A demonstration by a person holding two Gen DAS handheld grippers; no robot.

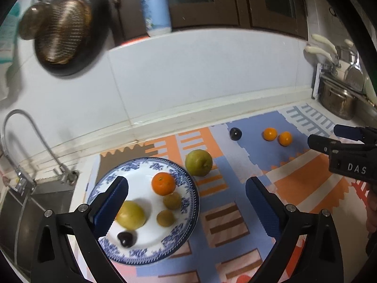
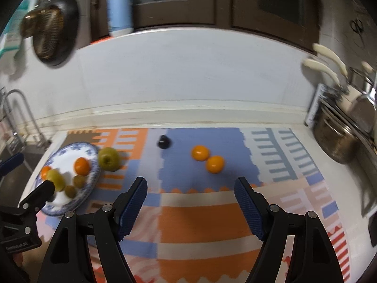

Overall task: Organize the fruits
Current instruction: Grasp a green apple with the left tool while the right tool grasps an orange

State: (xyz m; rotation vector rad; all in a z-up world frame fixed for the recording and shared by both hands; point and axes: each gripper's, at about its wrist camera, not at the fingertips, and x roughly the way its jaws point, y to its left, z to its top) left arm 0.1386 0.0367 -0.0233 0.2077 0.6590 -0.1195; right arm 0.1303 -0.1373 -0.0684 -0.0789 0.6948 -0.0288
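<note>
A blue-and-white plate (image 1: 186, 188) (image 2: 93, 165) on the patterned mat holds an orange (image 1: 163, 184), a yellow-green fruit (image 1: 132, 215), two small green fruits (image 1: 172, 200) and a dark fruit (image 1: 126, 239). A green apple (image 1: 199, 162) (image 2: 108, 159) lies just right of the plate. Two oranges (image 1: 269, 134) (image 2: 200, 152) and a dark fruit (image 1: 235, 133) (image 2: 164, 142) lie farther right. My left gripper (image 1: 186, 200) is open and empty above the plate's right part. My right gripper (image 2: 190, 195) is open and empty, short of the two oranges.
A sink with a faucet (image 1: 28, 141) is at the left. A steel pot (image 2: 334, 139) and utensil rack stand at the right. A pan (image 1: 68, 33) hangs on the wall and a bottle (image 1: 155, 7) stands on the ledge.
</note>
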